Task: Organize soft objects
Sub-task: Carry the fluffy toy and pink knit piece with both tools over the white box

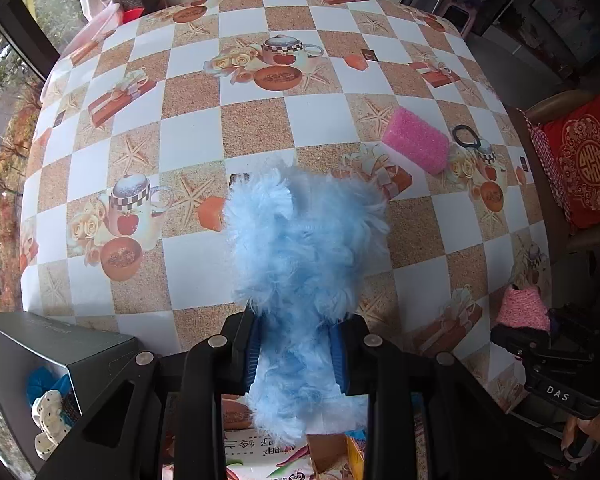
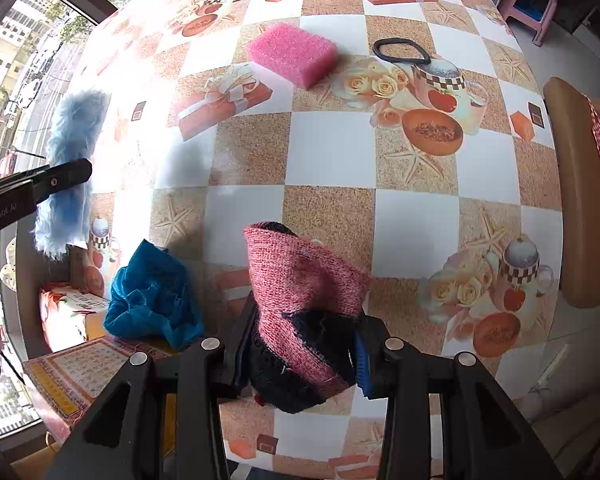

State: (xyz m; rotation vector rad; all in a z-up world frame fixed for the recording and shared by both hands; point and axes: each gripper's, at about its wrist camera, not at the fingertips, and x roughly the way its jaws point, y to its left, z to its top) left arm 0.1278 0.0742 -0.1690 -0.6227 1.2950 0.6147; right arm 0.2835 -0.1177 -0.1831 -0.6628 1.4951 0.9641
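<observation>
- Step in hand, as I judge it: both grippers carry a soft item clear of the checked, picture-printed surface (image 1: 256, 128), ready to be sorted away.
- The left gripper (image 1: 296, 350) has its jaws narrowed onto a fluffy light-blue plush piece (image 1: 304, 240), which sticks out toward 12 o'clock and hangs above the surface.
- The right gripper (image 2: 300, 350) has its jaws clamped on a pink-and-dark-navy knitted fabric item (image 2: 304, 280), folded and bulging upward between them.
- Next move, probably: bring each item over a container. A dark grey open box (image 1: 60, 344) at 8 o'clock in the left view already holds soft things, so the release calls for aiming above its opening.
- Not yet gathered: a pink rectangular foam sponge (image 2: 292, 54) at 12 o'clock in the right view, a black elastic hair band (image 2: 400, 50) just beside it at 1 o'clock, and a crumpled teal blue cloth (image 2: 152, 296) at 9 o'clock, seemingly on printed cardboard boxes.
</observation>
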